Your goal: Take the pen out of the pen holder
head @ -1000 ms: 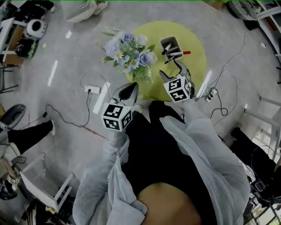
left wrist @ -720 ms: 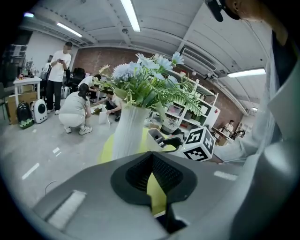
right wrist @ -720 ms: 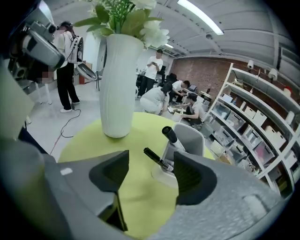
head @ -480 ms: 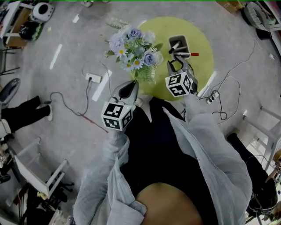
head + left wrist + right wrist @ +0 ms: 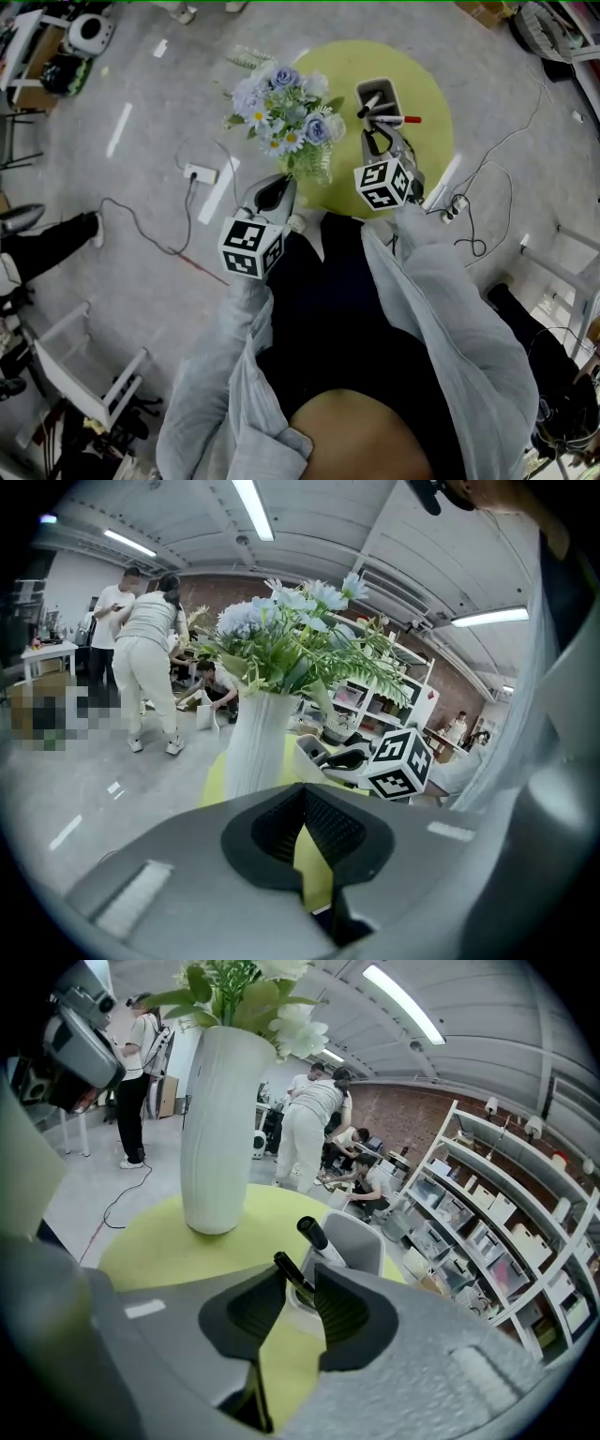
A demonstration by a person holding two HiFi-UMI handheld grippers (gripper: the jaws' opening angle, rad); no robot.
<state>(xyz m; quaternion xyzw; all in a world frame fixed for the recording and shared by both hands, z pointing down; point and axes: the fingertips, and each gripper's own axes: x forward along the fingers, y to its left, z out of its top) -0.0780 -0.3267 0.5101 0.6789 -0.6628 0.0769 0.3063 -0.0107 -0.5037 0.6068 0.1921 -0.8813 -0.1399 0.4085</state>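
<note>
The right hand-held gripper (image 5: 300,1273) is reaching to the pen holder (image 5: 361,1241) on the desk (image 5: 150,1241). Its jaws have just been closing. The black pen (image 5: 285,1266) is leaning from the holder between their tips, not yet visibly pinched. The left hand-held gripper (image 5: 302,794) is staying clenched, empty.

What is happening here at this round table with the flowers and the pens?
A person works at a yellow-green table with a hand-held gripper in each hand. The right hand-held gripper has a black pen between its jaws, which have just been closing. The pen leans out of the pen holder and is not yet taken out. Whether the pads already press on it, I cannot tell. The left hand-held gripper is shut and empty, pointing toward the white vase of flowers.
</note>
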